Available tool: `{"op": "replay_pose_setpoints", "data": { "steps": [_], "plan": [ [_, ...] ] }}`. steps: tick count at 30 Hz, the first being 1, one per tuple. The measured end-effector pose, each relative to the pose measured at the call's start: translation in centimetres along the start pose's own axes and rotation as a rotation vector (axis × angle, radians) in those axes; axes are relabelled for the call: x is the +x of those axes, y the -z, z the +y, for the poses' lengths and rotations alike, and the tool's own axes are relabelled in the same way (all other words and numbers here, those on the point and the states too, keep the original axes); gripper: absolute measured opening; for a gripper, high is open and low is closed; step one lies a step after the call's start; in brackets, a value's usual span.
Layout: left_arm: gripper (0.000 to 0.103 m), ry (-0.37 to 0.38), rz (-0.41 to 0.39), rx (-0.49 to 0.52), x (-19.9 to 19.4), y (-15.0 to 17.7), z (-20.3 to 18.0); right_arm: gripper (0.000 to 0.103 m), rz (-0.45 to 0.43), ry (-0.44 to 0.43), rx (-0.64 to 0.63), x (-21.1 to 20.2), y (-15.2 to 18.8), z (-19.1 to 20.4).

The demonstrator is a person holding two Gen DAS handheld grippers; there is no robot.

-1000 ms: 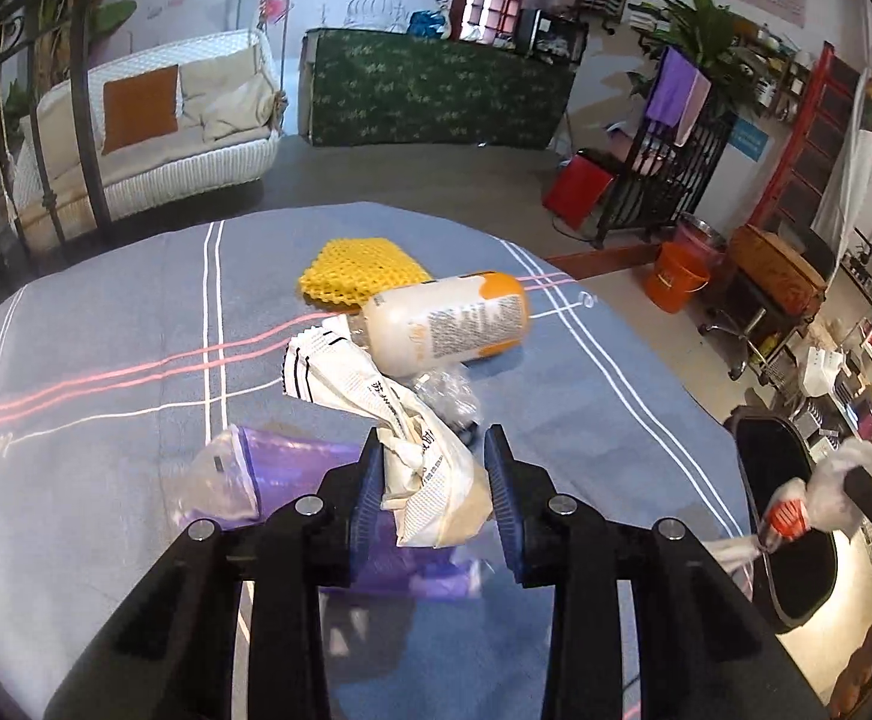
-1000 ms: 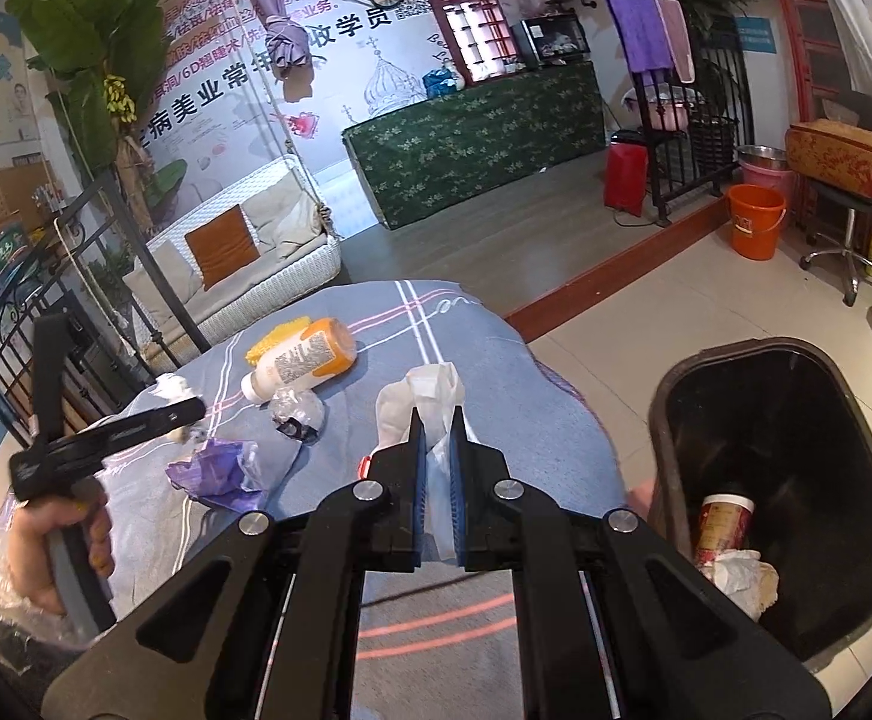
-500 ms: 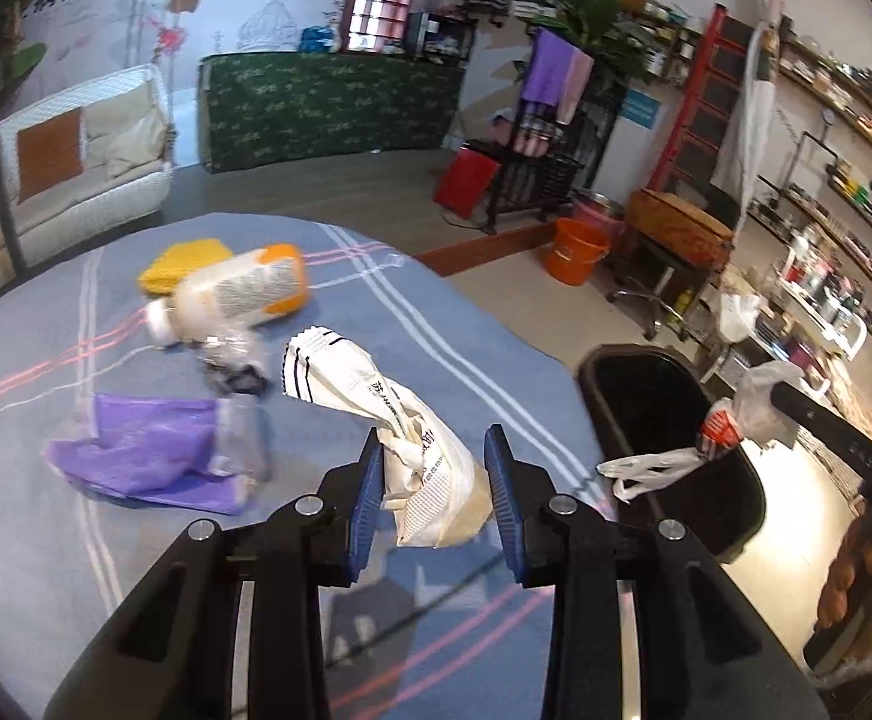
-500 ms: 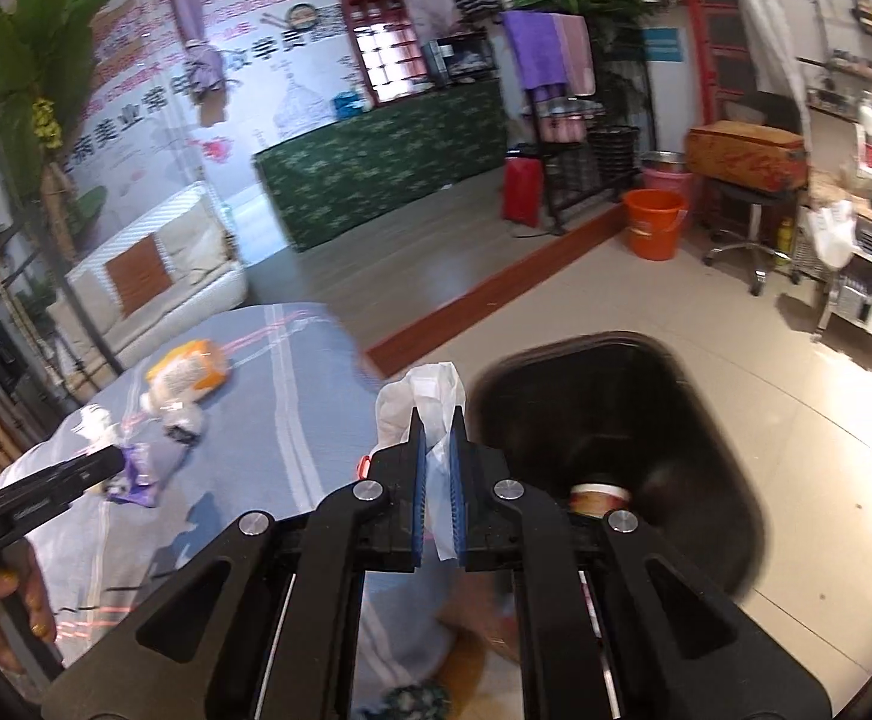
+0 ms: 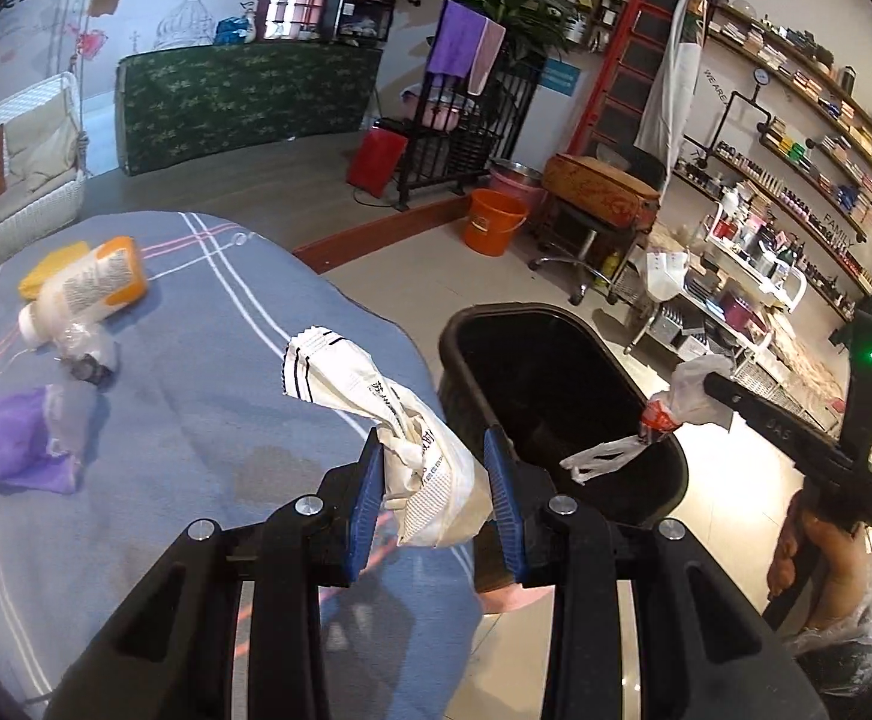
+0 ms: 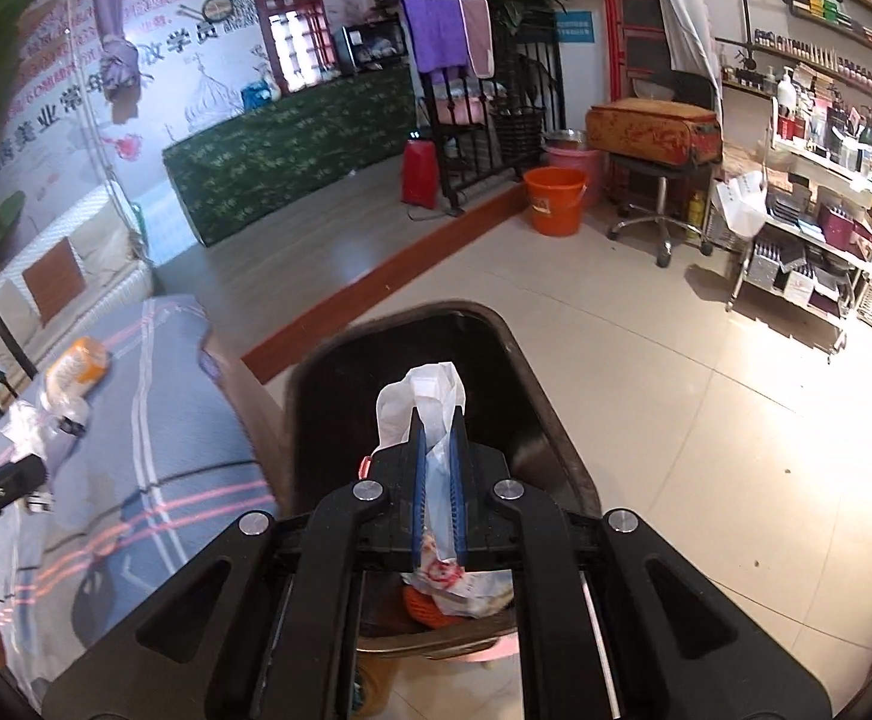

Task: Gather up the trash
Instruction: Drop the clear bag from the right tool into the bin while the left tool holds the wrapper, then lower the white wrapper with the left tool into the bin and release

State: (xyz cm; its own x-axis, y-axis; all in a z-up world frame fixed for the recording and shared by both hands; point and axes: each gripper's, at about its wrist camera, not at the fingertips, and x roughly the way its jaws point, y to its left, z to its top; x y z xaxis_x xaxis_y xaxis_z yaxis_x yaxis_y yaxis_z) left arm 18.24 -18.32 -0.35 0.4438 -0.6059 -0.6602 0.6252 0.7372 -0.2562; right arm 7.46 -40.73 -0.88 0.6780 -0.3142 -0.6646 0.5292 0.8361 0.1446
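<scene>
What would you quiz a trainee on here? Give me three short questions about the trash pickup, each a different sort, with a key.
1. True or false: the right claw is shut on a white plastic bag above the black bin.
2. Multiple choice: the left claw holds A) the orange-capped bottle, B) a crumpled white wrapper, C) the purple bag.
3. Fill in: the orange-capped bottle lies on its ____ on the blue tablecloth.

Key: 1 true; 2 B; 3 side.
</scene>
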Motion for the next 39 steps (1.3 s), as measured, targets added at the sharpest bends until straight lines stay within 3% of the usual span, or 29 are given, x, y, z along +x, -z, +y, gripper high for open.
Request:
{"op": "replay_pose_setpoints", "data": {
  "steps": [20, 23, 24, 25, 26, 39],
  "plan": [
    [0.034, 0.059, 0.089, 0.093, 2.9, 1.4, -4.4, 0.008, 0.339, 0.013, -0.048, 11.7, 3.9, -0.1],
    [0.034, 0.068, 0.106, 0.102, 3.4, 1.5, -4.9, 0.021, 0.363, 0.006, -0.066, 12.5, 4.1, 0.1],
    [0.034, 0.069, 0.111, 0.104, 3.5, 1.6, -5.0, 0.037, 0.367, 0.017, -0.073, 12.6, 4.2, 0.2],
    [0.034, 0.071, 0.117, 0.107, 3.7, 1.6, -5.1, 0.056, 0.367, 0.027, -0.076, 12.6, 4.3, 0.2],
    [0.034, 0.073, 0.123, 0.11, 3.9, 1.7, -5.3, 0.062, 0.358, 0.033, -0.075, 12.4, 4.4, 0.1],
    [0.033, 0.093, 0.156, 0.172, 6.0, 1.1, -7.2, 0.066, 0.168, -0.003, 0.016, 6.0, 2.4, -1.7]
  ]
}}
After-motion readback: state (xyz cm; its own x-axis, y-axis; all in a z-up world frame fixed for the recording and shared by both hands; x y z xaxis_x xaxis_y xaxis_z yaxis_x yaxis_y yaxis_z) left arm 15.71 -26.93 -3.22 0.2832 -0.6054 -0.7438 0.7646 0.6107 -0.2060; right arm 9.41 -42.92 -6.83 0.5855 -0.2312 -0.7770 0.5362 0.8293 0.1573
